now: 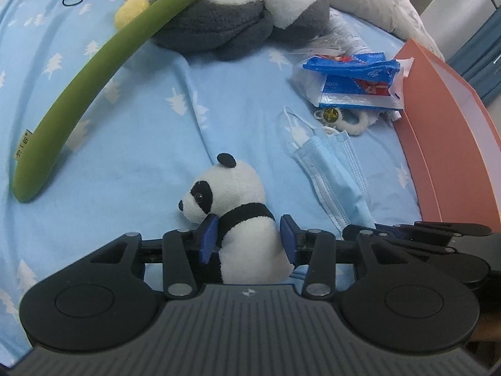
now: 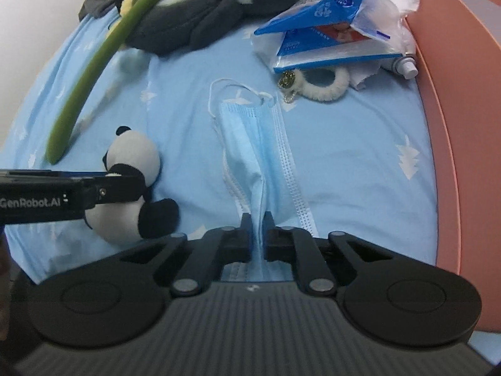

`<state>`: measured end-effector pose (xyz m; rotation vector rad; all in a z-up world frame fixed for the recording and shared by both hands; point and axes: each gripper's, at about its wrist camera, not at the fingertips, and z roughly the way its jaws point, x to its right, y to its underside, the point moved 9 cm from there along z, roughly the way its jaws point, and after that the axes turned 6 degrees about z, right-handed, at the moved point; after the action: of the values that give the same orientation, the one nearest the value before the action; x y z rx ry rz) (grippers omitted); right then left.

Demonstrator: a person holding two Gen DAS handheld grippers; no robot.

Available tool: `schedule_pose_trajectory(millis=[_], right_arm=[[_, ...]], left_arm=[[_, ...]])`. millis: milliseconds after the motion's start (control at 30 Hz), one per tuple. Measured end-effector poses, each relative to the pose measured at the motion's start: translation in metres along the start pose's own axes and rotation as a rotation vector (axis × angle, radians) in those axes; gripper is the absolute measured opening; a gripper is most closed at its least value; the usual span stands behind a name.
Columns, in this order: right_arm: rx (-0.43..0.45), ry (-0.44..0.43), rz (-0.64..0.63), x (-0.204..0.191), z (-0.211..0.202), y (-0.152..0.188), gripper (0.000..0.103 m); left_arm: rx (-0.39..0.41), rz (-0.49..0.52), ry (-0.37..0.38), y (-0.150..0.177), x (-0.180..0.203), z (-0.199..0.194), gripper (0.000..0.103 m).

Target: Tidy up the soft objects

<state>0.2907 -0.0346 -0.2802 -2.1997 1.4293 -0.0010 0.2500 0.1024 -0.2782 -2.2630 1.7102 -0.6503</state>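
Blue tree-print bedsheet [image 1: 125,144] under everything. Big grey-and-white plush [image 1: 238,9] at far edge, long green plush stalk [image 1: 94,72] across it. Small panda plush [image 1: 241,206] clamped in left gripper [image 1: 249,238] jaws. Blue face mask [image 2: 260,163] pinched in closed right gripper [image 2: 257,235] jaws.

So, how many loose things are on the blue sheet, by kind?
Plush toys: 2, small panda, large grey plush
Face masks: 1
Tissue packs: 1
Fluffy hair ties: 1
Green tubes: 1
Total: 6
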Motion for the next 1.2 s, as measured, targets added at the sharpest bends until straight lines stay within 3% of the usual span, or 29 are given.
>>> schedule_pose_trajectory(millis=[200, 500, 733, 1200], right_arm=[[0.102, 0.034, -0.014, -0.004, -0.021, 0.009, 0.007], [0.14, 0.047, 0.012, -0.014, -0.057, 0.021, 0.006], [0.206, 0.07, 0.066, -0.011, -0.086, 0.02, 0.006], [0.358, 0.113, 0.088, -0.02, -0.155, 0.016, 0.006]], left_arm=[[0.068, 0.01, 0.01, 0.009, 0.001, -0.007, 0.046], [0.112, 0.005, 0.005, 0.014, 0.005, -0.017, 0.041], [0.129, 0.023, 0.064, 0.02, 0.017, -0.035, 0.041], [0.249, 0.13, 0.192, 0.007, 0.072, -0.099, 0.041]])
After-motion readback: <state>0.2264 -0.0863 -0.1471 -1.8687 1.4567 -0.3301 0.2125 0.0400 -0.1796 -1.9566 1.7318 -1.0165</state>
